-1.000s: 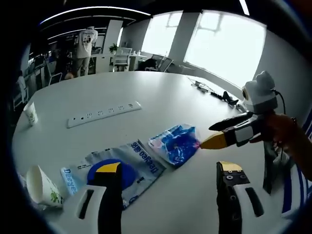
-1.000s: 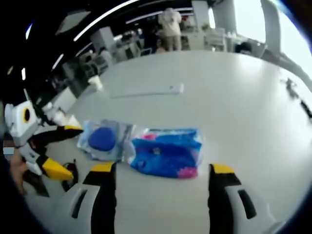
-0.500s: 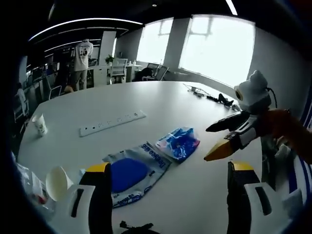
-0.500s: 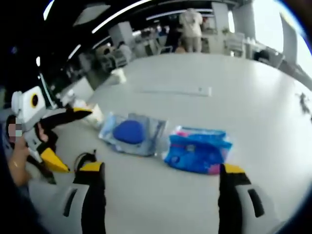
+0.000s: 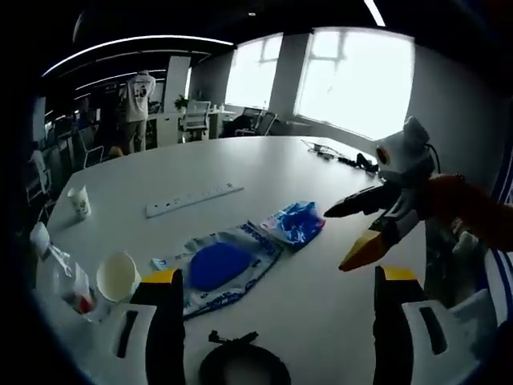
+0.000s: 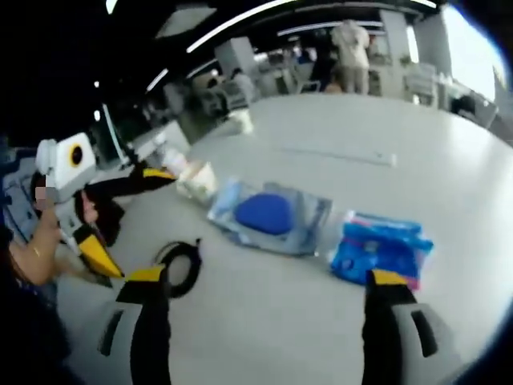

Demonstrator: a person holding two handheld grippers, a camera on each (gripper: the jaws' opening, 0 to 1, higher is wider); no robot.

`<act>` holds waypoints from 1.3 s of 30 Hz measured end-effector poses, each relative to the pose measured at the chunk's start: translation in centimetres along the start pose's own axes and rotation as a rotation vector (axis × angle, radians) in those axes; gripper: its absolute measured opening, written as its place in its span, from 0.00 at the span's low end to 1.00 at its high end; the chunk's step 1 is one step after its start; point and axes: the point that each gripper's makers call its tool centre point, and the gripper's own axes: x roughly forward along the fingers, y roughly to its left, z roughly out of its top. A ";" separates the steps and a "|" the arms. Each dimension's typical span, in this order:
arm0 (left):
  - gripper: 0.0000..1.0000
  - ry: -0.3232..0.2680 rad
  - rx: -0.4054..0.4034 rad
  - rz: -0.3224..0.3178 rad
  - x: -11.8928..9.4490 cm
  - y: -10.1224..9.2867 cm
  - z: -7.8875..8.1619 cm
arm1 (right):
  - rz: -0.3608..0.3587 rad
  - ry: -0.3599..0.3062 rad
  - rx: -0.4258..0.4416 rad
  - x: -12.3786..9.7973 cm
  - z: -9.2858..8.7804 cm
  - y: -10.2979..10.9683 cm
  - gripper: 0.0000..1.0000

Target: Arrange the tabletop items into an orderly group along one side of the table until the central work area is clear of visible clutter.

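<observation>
A blue packet (image 5: 295, 224) lies mid-table beside a clear bag holding a blue disc (image 5: 220, 265). A paper cup (image 5: 118, 277) lies on its side to the left, next to a crumpled plastic bottle (image 5: 64, 277). A black cable coil (image 5: 240, 365) sits between my left gripper's jaws. My left gripper (image 5: 279, 277) is open and holds nothing. My right gripper (image 5: 345, 234) comes in from the right, open and short of the packet. In the right gripper view, my right gripper (image 6: 267, 277) is open before the bag (image 6: 268, 215), packet (image 6: 381, 249) and coil (image 6: 180, 265); the left gripper (image 6: 132, 216) is at the left.
A white power strip (image 5: 194, 199) lies farther back, and an upright paper cup (image 5: 80, 202) stands near the left edge. Dark cables (image 5: 337, 156) lie at the far right of the table. Office desks, chairs and a standing person are beyond it.
Both views have pulled back from the packet and bag, so the cable coil, tipped cup and bottle now show. Both grippers stayed open. The items lie where they were.
</observation>
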 end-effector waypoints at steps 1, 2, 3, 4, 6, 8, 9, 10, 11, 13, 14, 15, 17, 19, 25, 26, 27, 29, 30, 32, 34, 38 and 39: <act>1.00 -0.001 0.006 -0.001 -0.2 0.0 -0.1 | 0.018 0.007 -0.016 0.1 -0.1 0.6 0.99; 1.00 -0.008 0.011 0.002 -0.6 0.1 -0.2 | 0.018 0.005 -0.019 0.2 -0.1 0.8 0.99; 1.00 -0.010 0.011 0.003 -0.7 0.1 -0.2 | 0.022 0.004 -0.026 0.2 -0.2 1.0 0.99; 1.00 -0.013 0.013 -0.002 -1.1 0.1 -0.3 | 0.030 0.003 -0.040 0.3 -0.2 1.4 0.98; 1.00 -0.017 0.002 -0.005 -1.6 0.2 -0.4 | 0.046 0.006 -0.055 0.4 -0.3 2.2 0.98; 1.00 -0.027 0.010 -0.013 -2.5 0.1 -0.6 | 0.059 0.008 -0.060 0.7 -0.6 2.9 0.97; 1.00 -0.026 0.016 -0.015 -2.7 0.1 -0.8 | 0.066 0.013 -0.062 0.8 -0.8 3.1 0.96; 1.00 -0.038 0.036 -0.027 -3.1 0.0 -0.8 | 0.078 0.015 -0.065 0.9 -1.0 3.6 0.95; 1.00 -0.038 0.029 -0.021 -3.4 0.2 -1.0 | 0.085 0.015 -0.067 1.1 -1.1 3.9 0.95; 1.00 -0.051 0.018 -0.028 -4.1 0.2 -1.3 | 0.099 0.026 -0.065 1.3 -1.5 4.5 0.94; 1.00 -0.055 0.009 -0.029 -4.4 0.3 -1.5 | 0.110 0.027 -0.076 1.5 -1.6 5.0 0.93; 1.00 -0.062 0.002 -0.029 -4.8 0.3 -1.7 | 0.114 0.029 -0.080 1.6 -1.7 5.2 0.93; 1.00 -0.064 0.006 -0.026 -5.4 0.3 -2.1 | 0.132 0.035 -0.092 1.9 -1.9 5.9 0.93; 1.00 -0.058 0.016 -0.012 -5.9 0.5 -2.7 | 0.148 0.038 -0.107 2.1 -2.1 6.6 0.92; 1.00 -0.053 0.008 -0.004 -7.2 0.4 -3.9 | 0.178 0.045 -0.149 3.0 -2.3 7.9 0.91; 1.00 -0.053 0.008 -0.004 -7.3 0.4 -3.9 | 0.184 0.047 -0.158 3.3 -2.3 8.2 0.91; 1.00 -0.052 0.003 -0.002 -7.6 0.4 -4.2 | 0.186 0.046 -0.163 3.4 -2.3 8.3 0.91; 1.00 -0.051 0.000 0.006 -8.1 0.5 -4.6 | 0.191 0.053 -0.176 3.7 -2.4 8.7 0.91; 1.00 -0.052 -0.005 0.017 -8.3 0.8 -4.8 | 0.191 0.055 -0.179 3.9 -2.5 8.9 0.91; 1.00 -0.063 -0.029 0.009 -8.8 1.0 -5.0 | 0.197 0.063 -0.184 4.4 -2.9 9.3 0.90; 0.99 -0.072 -0.071 -0.006 -9.1 1.0 -5.2 | 0.205 0.070 -0.185 4.7 -3.2 9.7 0.90; 0.99 -0.057 -0.050 0.020 -10.0 1.8 -5.8 | 0.231 0.081 -0.224 5.5 -3.9 10.8 0.88; 0.99 -0.060 -0.056 0.026 -10.2 2.0 -6.0 | 0.227 0.081 -0.238 5.9 -4.0 10.9 0.88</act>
